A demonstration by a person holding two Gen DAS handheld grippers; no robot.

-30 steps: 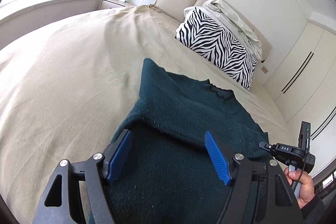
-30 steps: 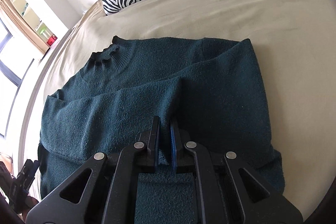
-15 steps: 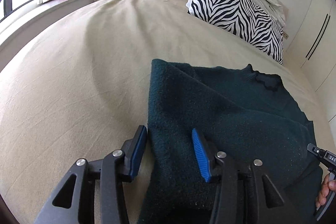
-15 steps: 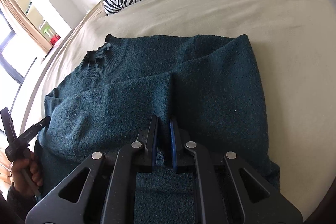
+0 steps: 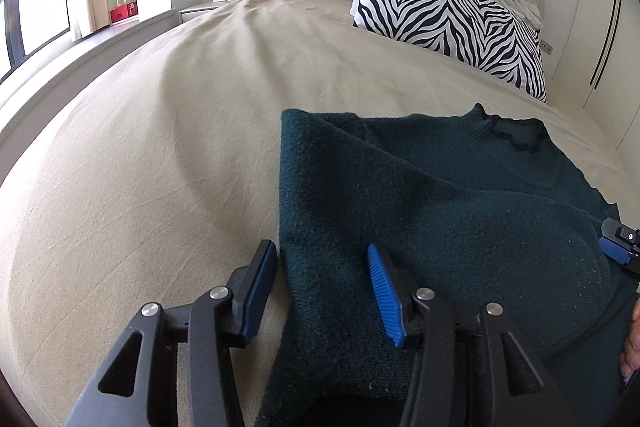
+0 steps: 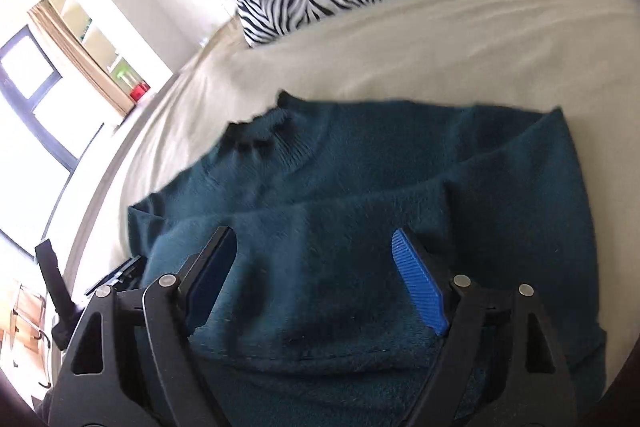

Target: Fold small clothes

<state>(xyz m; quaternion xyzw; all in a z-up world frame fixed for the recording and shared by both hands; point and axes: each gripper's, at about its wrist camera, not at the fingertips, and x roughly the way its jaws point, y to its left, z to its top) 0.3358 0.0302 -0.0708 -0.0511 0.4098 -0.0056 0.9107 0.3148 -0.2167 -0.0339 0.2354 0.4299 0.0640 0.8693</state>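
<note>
The dark teal knitted sweater [image 5: 440, 211] lay ahead of both grippers. The left gripper [image 5: 320, 287], jaws opening, straddled its edge unpinched; the right gripper [image 6: 320, 275], jaws opening, held nothing. Regripping should catch every layer squarely.

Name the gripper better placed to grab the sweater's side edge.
Left. The left gripper straddles the sweater edge, jaws opening. The right gripper, also opening, hovers mid-sweater.

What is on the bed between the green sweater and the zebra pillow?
Nothing: just bare beige sheet between the sweater and the zebra pillow. The left wrist view shows it best.
</note>
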